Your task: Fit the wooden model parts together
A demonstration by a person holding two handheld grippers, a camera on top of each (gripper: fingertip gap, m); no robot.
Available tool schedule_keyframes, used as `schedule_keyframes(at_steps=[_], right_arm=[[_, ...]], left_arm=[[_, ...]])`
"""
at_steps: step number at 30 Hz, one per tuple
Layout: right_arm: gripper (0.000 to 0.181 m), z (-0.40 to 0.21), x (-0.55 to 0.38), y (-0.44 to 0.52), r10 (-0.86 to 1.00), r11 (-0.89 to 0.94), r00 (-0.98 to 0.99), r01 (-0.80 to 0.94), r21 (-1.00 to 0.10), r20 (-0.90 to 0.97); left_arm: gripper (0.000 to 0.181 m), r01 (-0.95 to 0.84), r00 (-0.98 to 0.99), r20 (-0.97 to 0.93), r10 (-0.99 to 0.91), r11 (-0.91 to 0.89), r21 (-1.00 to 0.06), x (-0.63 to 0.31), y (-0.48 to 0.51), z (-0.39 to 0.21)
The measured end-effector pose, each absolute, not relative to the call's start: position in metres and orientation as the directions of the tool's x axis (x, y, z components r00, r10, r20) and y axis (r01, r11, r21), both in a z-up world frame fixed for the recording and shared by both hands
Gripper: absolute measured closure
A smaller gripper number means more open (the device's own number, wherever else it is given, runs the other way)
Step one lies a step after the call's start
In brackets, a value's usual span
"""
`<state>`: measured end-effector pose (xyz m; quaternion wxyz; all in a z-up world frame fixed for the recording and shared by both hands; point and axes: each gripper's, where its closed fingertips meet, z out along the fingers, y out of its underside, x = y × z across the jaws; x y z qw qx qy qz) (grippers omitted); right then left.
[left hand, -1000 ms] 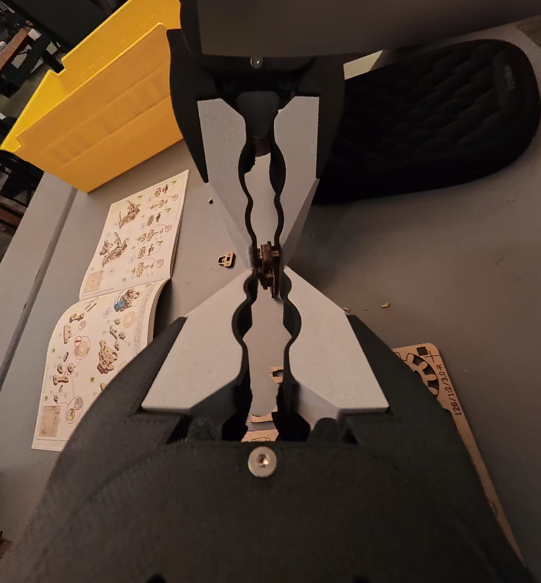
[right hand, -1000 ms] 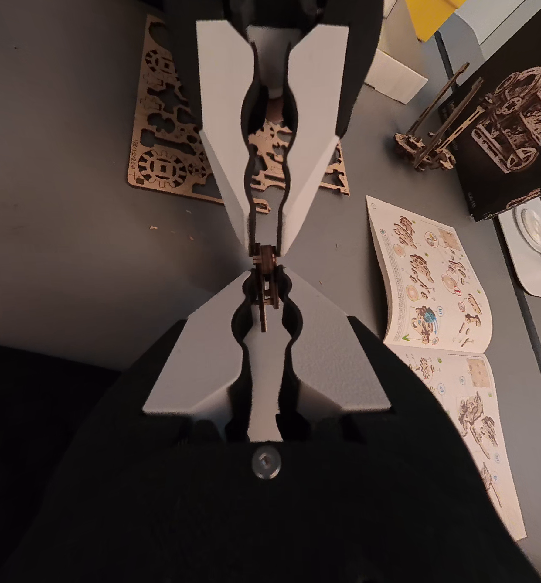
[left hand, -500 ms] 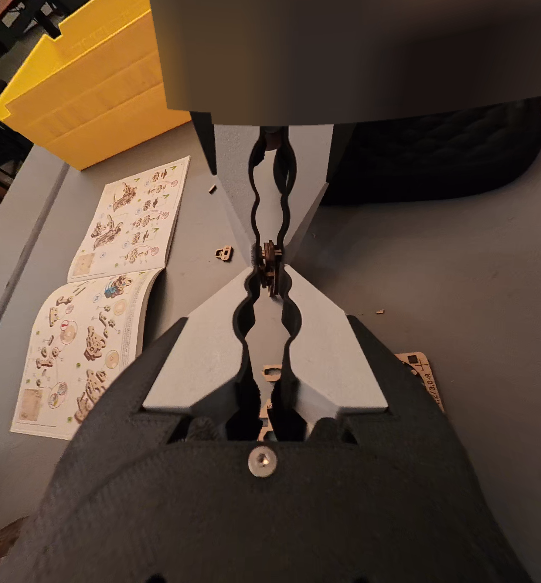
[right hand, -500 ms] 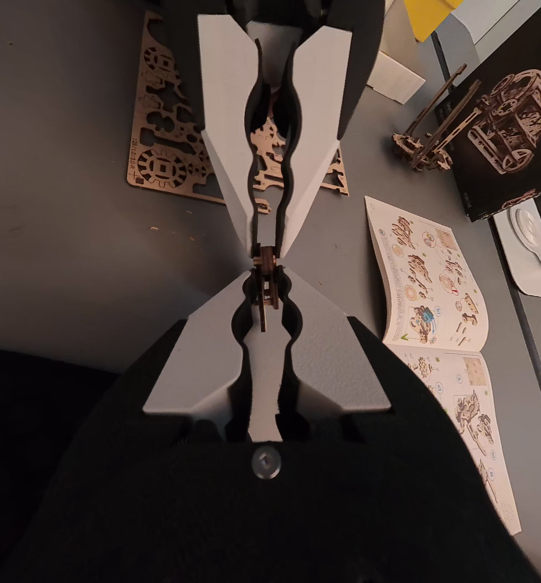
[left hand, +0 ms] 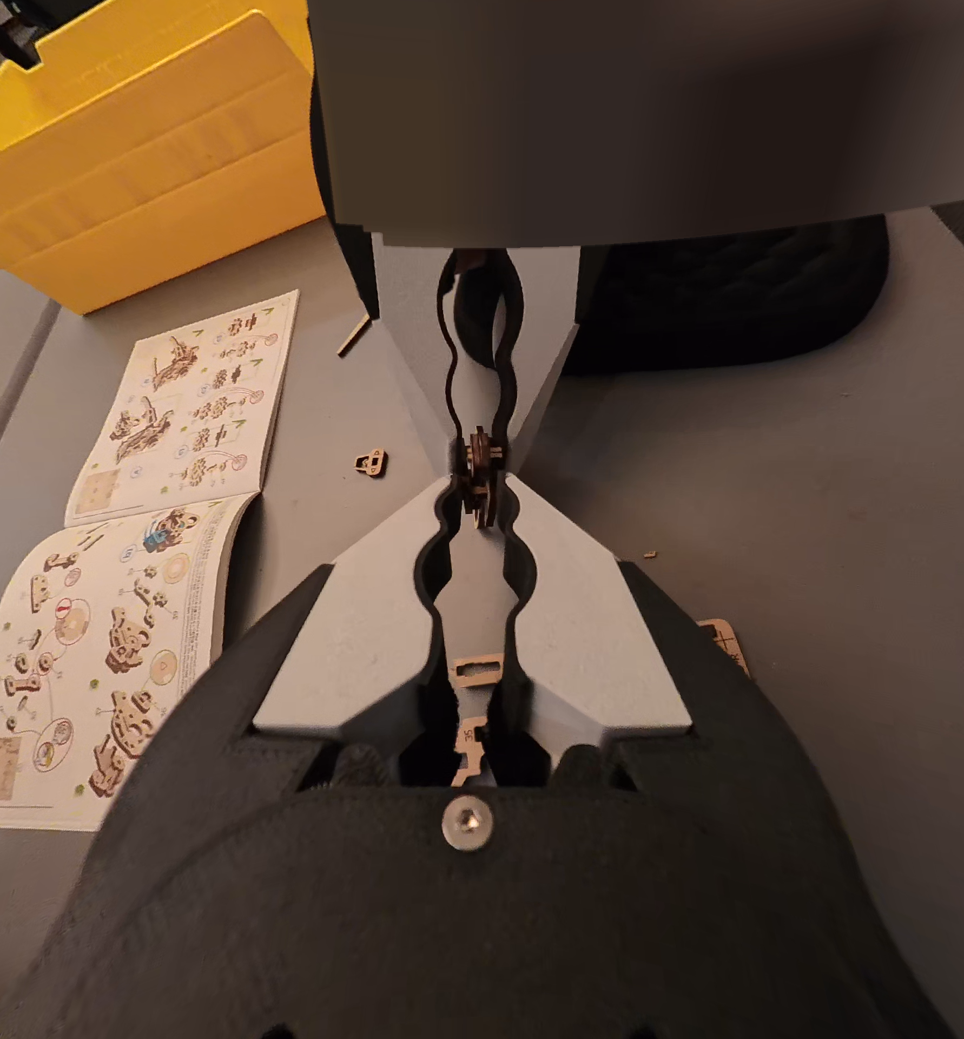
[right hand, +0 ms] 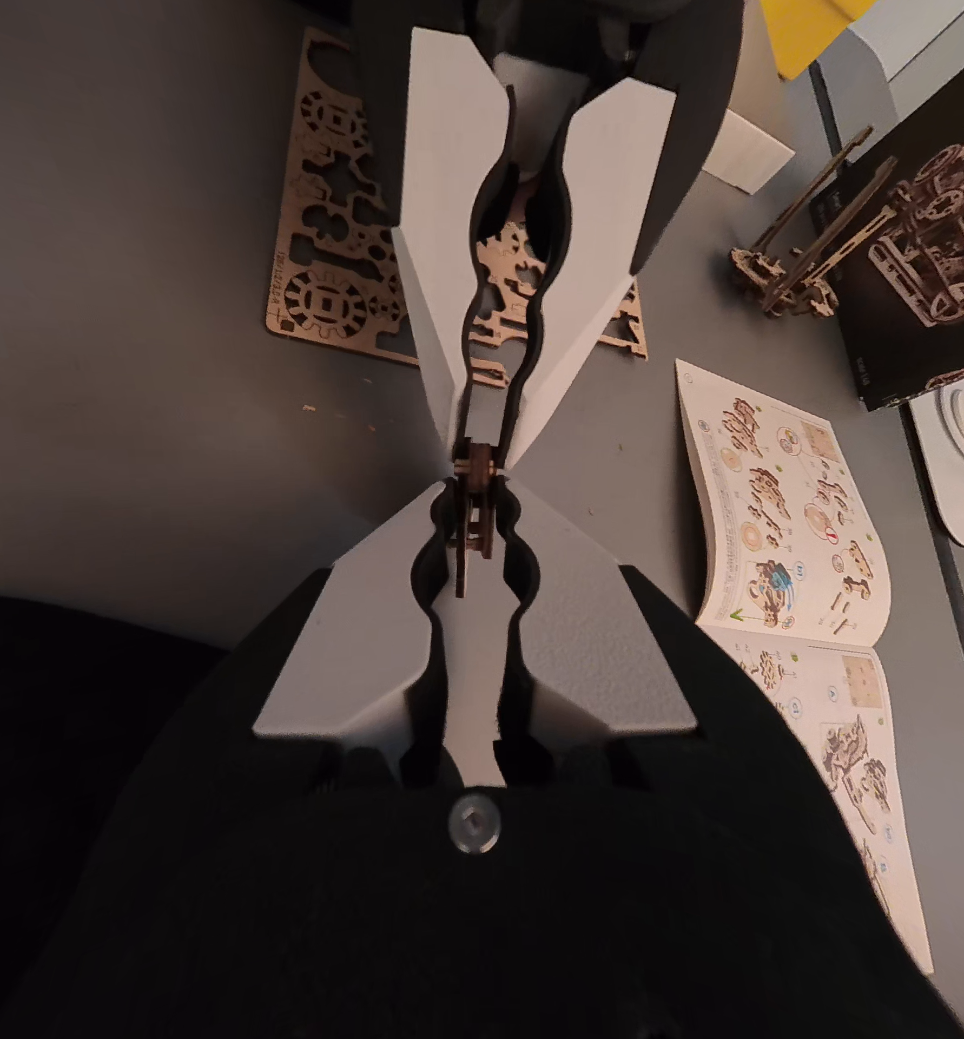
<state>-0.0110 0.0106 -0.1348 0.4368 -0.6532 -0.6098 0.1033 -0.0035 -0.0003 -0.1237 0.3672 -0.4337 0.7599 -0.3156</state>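
My left gripper (left hand: 477,486) and my right gripper (right hand: 471,483) meet tip to tip above the grey table (left hand: 749,506). Each is shut on part of a small dark wooden assembly (left hand: 480,469). In the right wrist view the assembly (right hand: 473,506) reaches back between my right fingers as a thin flat piece. The left gripper (right hand: 477,450) comes in from the top of that view and pinches a small stacked round part. In the left wrist view the right gripper (left hand: 480,444) comes down from the top. The two parts touch; I cannot tell how deeply they are joined.
An open instruction booklet (left hand: 131,506) lies left, also seen in the right wrist view (right hand: 777,534). A yellow bin (left hand: 131,140), a black quilted pad (left hand: 721,309), a loose wooden piece (left hand: 371,464), a punched wooden sheet (right hand: 328,253), a partly built model (right hand: 777,270) and a black box (right hand: 946,225) surround the work area. My two grippers' fingertips are within a few centimetres of each other.
Both grippers stay shut tip to tip on the wooden parts. The right gripper has come closer in the left wrist view, and the left gripper has tilted slightly in the right wrist view.
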Motion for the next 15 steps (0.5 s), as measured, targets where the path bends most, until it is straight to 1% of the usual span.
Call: schedule_keyframes(at_steps=[4, 7, 8, 10, 11, 15], right_arm=[[0.171, -0.131, -0.011, 0.016, 0.873, 0.113, 0.272, 0.695, -0.710, 0.404], [0.171, -0.130, -0.011, 0.017, 0.860, 0.140, 0.268, 0.694, -0.706, 0.434], [0.171, -0.131, -0.011, 0.016, 0.862, 0.141, 0.264, 0.696, -0.704, 0.433], [0.171, -0.133, -0.011, 0.018, 0.862, 0.134, 0.269, 0.695, -0.706, 0.429], [0.171, -0.133, -0.011, 0.019, 0.861, 0.132, 0.275, 0.691, -0.711, 0.427], [0.171, -0.134, -0.011, 0.018, 0.872, 0.116, 0.283, 0.674, -0.730, 0.400]], left_arm=[[0.170, -0.417, -0.319, -0.365, -0.874, 0.476, -0.774, -0.004, 0.005, -0.120], [0.165, -0.423, -0.286, -0.347, -0.893, 0.443, -0.790, -0.003, 0.007, -0.119], [0.160, -0.432, -0.276, -0.326, -0.904, 0.419, -0.798, -0.003, 0.009, -0.119], [0.160, -0.443, -0.280, -0.288, -0.916, 0.390, -0.808, -0.003, 0.009, -0.122], [0.170, -0.438, -0.297, -0.288, -0.910, 0.398, -0.806, -0.004, 0.007, -0.123], [0.171, -0.416, -0.307, -0.389, -0.869, 0.490, -0.766, -0.004, 0.006, -0.123]])
